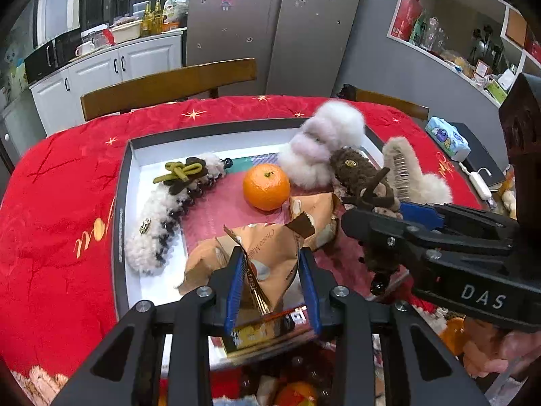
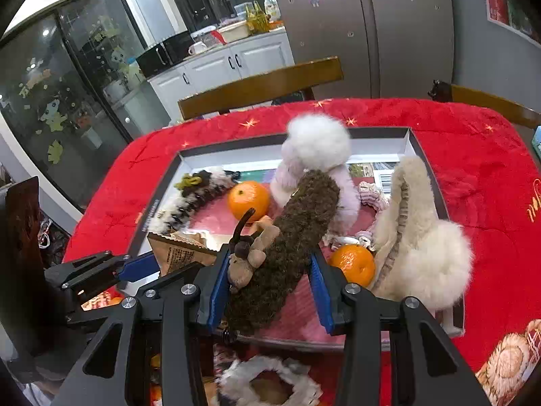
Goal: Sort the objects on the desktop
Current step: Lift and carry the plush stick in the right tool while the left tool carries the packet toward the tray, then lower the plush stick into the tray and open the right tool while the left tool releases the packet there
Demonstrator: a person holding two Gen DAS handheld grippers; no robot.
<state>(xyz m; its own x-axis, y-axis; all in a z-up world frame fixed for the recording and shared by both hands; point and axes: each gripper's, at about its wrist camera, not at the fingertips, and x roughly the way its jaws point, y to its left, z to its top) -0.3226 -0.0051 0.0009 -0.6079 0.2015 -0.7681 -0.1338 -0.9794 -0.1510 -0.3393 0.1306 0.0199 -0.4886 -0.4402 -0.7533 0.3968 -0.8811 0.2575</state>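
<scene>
My left gripper (image 1: 270, 270) is shut on a tan snack packet (image 1: 267, 253), low over the near edge of a dark-rimmed tray (image 1: 121, 203). Beside it, my right gripper (image 2: 267, 270) is shut on a brown fuzzy hair clip (image 2: 297, 223) with a small deer toy on it, held over the tray's pink mat. In the left wrist view the right gripper (image 1: 382, 220) reaches in from the right. The tray holds an orange (image 1: 266, 186), a white-and-black fuzzy clip (image 1: 162, 223), a white-lilac fluffy clip (image 2: 318, 142), a cream fluffy clip (image 2: 422, 237) and a second orange (image 2: 353, 264).
The tray lies on a red cloth (image 1: 61, 203) that covers the table. Wooden chairs (image 1: 169, 84) stand at the far side. A tissue pack (image 1: 446, 138) and a white charger (image 1: 480, 182) lie at the right. More fluffy items and fruit sit below the near edge.
</scene>
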